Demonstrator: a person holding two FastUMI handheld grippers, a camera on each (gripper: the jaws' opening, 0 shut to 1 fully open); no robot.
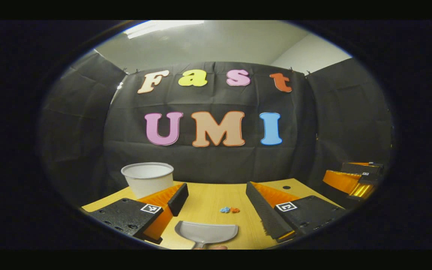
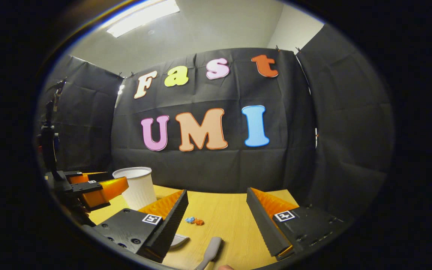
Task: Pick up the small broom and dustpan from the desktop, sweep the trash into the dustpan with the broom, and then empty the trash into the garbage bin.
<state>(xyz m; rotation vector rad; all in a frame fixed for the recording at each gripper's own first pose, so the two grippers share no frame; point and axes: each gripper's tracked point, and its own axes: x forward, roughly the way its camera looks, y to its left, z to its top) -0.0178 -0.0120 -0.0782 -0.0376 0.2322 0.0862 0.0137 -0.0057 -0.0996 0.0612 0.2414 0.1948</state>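
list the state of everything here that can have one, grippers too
left gripper: open, holding nothing
right gripper: open, holding nothing
dustpan: lying flat on the desk, not picked up
broom: lying on the desk, not picked up
trash: small bits loose on the desk, unswept
garbage bin: upright, open-topped
desk: carrying all these things

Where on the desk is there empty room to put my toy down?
The widest bare wood lies right of the trash bits, running toward the small dark hole and the desk's back edge. The strip between the white bin and the trash is free too. Near the front it is crowded: the dustpan and broom lie there.
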